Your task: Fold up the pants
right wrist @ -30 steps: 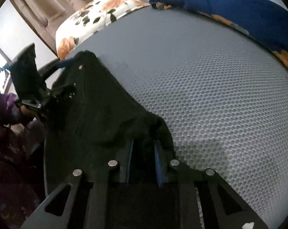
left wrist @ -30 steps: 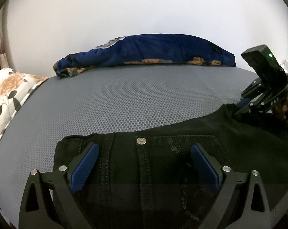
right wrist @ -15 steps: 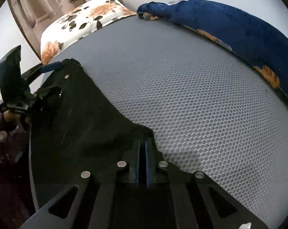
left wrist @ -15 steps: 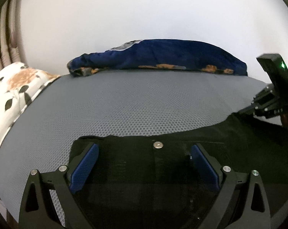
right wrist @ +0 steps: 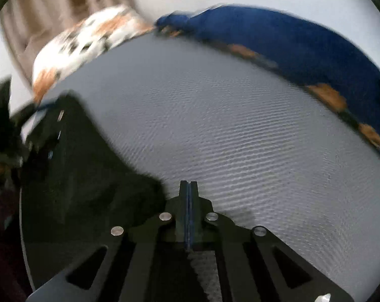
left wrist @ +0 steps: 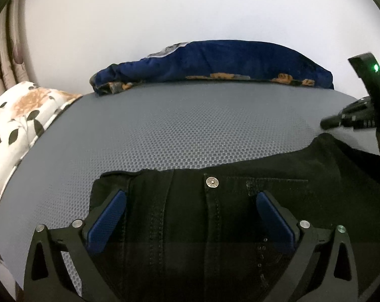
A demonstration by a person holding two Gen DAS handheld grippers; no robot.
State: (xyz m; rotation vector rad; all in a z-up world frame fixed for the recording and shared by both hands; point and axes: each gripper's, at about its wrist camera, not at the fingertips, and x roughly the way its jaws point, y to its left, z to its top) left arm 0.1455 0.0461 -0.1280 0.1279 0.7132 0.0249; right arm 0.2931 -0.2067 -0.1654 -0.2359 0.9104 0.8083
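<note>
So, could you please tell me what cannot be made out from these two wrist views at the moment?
- Legs of the black pants: cut off by the bottom edge in the left wrist view, behind the left gripper.
- Left gripper and pants button in the right wrist view: smeared by motion blur.
- Whether the shut right gripper pinches any fabric: cannot tell; the hem lies beside it.
- Person's hand: mostly cut off by the frame edges.

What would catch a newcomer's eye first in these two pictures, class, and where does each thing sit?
The black pants fill the near part of the grey mesh mat, their waistband button between the open left gripper. Along the mat's far edge lies a dark blue blanket with orange flowers; at the left, a white floral pillow. In the blurred right wrist view, the right gripper is shut with nothing visible in it, beside the pants' edge.
</note>
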